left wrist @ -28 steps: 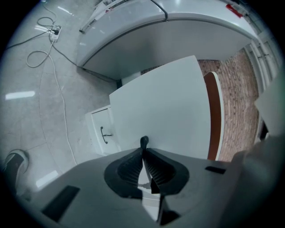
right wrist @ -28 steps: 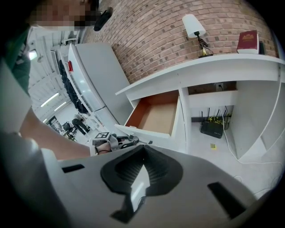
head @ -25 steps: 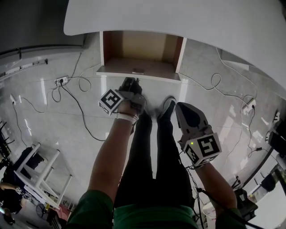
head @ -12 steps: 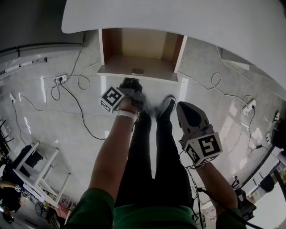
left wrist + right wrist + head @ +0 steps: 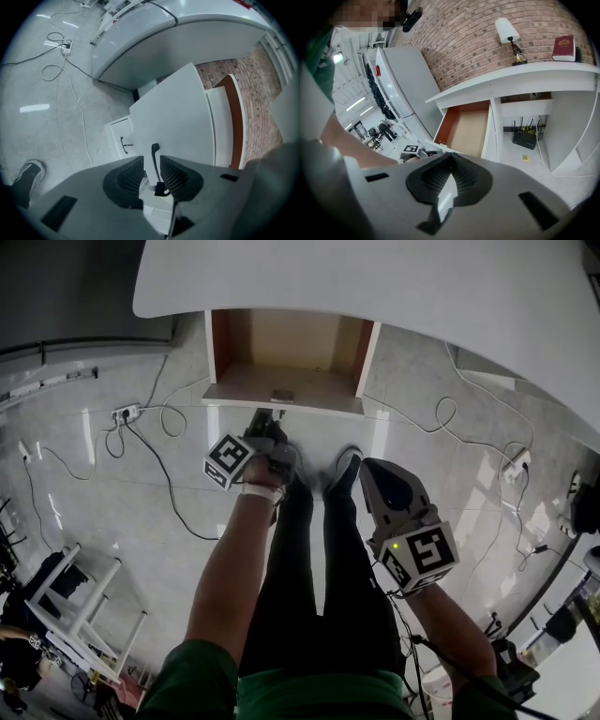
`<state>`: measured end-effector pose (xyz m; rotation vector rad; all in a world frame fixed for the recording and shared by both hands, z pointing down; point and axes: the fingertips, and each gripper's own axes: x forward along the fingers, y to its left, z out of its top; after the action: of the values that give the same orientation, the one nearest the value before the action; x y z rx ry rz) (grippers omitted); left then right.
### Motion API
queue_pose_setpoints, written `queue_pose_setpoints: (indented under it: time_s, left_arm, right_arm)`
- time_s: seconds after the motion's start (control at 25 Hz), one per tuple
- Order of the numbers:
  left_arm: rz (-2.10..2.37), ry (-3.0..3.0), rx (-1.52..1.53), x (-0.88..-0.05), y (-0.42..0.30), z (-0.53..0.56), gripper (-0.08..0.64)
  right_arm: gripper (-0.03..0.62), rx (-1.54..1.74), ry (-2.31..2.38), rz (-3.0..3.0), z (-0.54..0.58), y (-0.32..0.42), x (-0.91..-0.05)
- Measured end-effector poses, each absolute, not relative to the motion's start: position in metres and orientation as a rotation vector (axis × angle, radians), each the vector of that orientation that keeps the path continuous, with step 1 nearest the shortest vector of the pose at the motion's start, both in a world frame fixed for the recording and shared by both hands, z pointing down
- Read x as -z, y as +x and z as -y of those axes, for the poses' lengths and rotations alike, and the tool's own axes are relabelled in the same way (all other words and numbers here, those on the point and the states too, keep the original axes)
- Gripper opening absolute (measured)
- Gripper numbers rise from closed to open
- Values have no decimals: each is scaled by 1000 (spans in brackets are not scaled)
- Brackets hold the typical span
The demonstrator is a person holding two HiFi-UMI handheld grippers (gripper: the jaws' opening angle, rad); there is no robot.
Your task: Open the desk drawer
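The desk drawer [image 5: 286, 352] stands pulled out from under the white desktop [image 5: 375, 277], its brown inside bare. On its white front panel [image 5: 173, 122] sits a thin black handle [image 5: 154, 161]. My left gripper [image 5: 267, 418] is at that front. In the left gripper view the handle lies between the left gripper's [image 5: 151, 171] opening jaws, with a gap on each side of it. My right gripper [image 5: 380, 474] hangs lower right of the drawer, away from it. In the right gripper view the right gripper's [image 5: 450, 157] jaws meet with nothing held, and the open drawer [image 5: 464, 126] shows beyond.
My legs and shoes [image 5: 347, 470] stand in front of the drawer. Cables and a power strip [image 5: 127, 412] lie on the shiny floor at left, with a white chair [image 5: 84, 615] at lower left. A lower drawer with its own handle [image 5: 124, 144] sits below. A router [image 5: 525, 138] is under the desk.
My left gripper has shifted slightly down and left in the head view. The drawer stays open and the right gripper has hardly moved.
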<state>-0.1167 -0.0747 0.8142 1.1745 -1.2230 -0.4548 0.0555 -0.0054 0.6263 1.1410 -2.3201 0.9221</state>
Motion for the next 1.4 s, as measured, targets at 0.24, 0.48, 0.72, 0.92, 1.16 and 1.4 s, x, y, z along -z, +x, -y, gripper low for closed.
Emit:
queue_pose_setpoints:
  time_s: [0.24, 0.48, 0.72, 0.92, 1.16, 1.4]
  left_arm:
    - [1202, 1219, 418, -770, -122, 44, 101]
    - [1226, 1386, 328, -678, -129, 22, 87]
    - [1375, 1802, 70, -545, -121, 50, 57]
    - [1456, 2121, -82, -412, -107, 75, 43]
    - [1570, 2369, -167, -290, -98, 90, 24]
    - [1643, 2443, -139, -223, -102, 83, 21]
  right_arm:
    - [0, -885, 1158, 2338, 7, 63, -593]
    - [0, -847, 1222, 2363, 21, 65, -539]
    - [0, -733, 1316, 2450, 57, 57, -452]
    - [0, -629, 1368, 2497, 70, 56, -382]
    - [0, -461, 1424, 2544, 83, 71, -300]
    - [0, -310, 1481, 2599, 86, 78, -225]
